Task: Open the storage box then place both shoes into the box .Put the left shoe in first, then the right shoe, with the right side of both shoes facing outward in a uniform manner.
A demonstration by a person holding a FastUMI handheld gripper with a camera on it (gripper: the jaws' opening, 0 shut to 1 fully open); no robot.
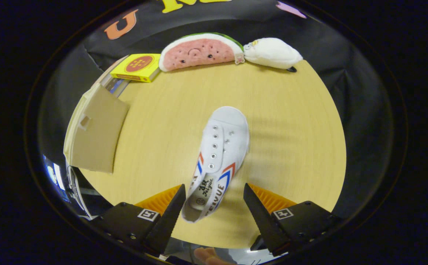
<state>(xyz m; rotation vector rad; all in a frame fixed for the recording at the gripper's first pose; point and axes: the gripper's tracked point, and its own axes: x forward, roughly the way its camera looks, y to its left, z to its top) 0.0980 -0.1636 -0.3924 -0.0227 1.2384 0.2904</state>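
While tongs [214,195] gape, shoe [219,154] heel lies between fingers.

You're working in a staged recording booth, not a home: black cloth wall [346,73] behind a round wooden table [291,129], plush toys [199,51] lined along its far edge as props.

hand-held gripper [214,198], wedge-shaped fingers; ribbed pads, square coded markers, small screws
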